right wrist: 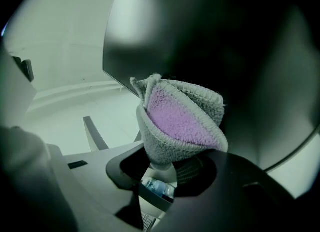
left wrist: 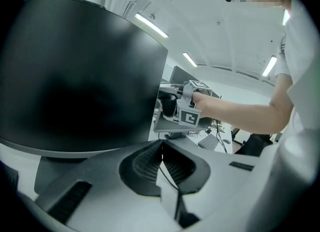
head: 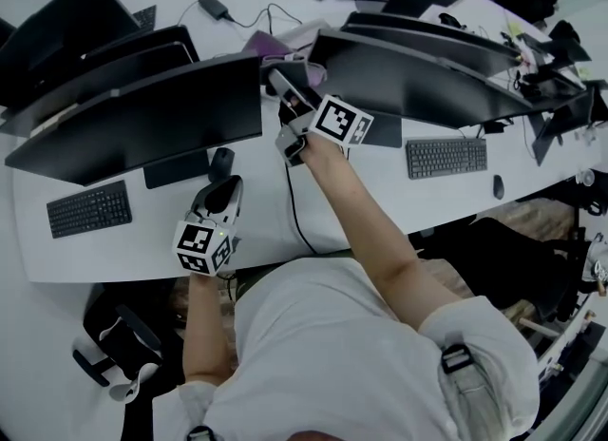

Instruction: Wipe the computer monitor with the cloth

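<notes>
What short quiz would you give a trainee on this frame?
1. True or false: the left gripper is holding the cloth.
2. The cloth's inner face is: A green, B purple, C orange.
3. Fill in: the right gripper holds the cloth up in front of a dark ____.

Key: 1 false, its jaws are together on nothing. 2 B. 3 monitor.

A flat black keyboard (head: 88,208) lies on the curved white bench (head: 361,192) left of the left tool (head: 225,188). A grey keyboard (head: 446,156) and a small black mouse (head: 498,186) lie right of the right tool (head: 283,84).
</notes>
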`<state>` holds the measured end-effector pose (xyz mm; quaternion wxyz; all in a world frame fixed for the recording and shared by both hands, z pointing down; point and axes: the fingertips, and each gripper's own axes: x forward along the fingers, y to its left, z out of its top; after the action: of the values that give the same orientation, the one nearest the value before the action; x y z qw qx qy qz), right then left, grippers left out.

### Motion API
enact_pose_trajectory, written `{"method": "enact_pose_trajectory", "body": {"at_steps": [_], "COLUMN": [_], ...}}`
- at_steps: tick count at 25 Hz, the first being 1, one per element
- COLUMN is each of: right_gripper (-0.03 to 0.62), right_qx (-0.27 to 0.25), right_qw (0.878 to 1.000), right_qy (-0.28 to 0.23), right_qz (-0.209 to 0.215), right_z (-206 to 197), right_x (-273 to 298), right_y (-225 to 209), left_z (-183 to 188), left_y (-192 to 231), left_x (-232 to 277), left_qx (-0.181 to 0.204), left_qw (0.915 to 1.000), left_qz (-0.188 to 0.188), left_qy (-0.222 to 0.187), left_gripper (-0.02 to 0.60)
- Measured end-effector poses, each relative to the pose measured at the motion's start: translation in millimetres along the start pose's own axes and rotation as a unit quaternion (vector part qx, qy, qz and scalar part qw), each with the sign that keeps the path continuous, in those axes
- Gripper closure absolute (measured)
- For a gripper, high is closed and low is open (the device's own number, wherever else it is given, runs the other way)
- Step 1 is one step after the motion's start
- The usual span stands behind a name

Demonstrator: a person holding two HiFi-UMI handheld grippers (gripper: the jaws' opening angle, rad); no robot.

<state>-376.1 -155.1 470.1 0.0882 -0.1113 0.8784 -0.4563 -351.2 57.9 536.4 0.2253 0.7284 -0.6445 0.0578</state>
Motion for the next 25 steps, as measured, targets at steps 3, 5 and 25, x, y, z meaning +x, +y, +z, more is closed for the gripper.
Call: {"method": "enact_pose_trajectory", "body": {"at_steps": [3, 5, 25], "right_gripper": [0.470, 0.471, 0.473], "right_qx": [-0.001, -0.004, -0.064], "right_qw": [1.000, 1.000, 0.993], "right_qy": [-0.011, -0.016, -0.049], "right_qz": [0.009, 0.016, 0.082], "right_z": [9.2, 15.5, 67.4], "right_x": [-1.2, -2.1, -47.4], "right_y": [12.1, 21.1, 106.6], "left_z": [6.0, 8.3, 36.3], "left_y": [-5.1, -9.8, -55.6], "left_x": [0.8, 1.8, 8.4], "left_qx": [0.006, 0.011, 0.053], "left_qw": [0.9999, 0.9998, 0.9972], "left_qz": [-0.007, -0.012, -0.044], "left_qy": [-0.005, -0.006, -0.028], "left_gripper": [0.578, 0.578, 0.578]}}
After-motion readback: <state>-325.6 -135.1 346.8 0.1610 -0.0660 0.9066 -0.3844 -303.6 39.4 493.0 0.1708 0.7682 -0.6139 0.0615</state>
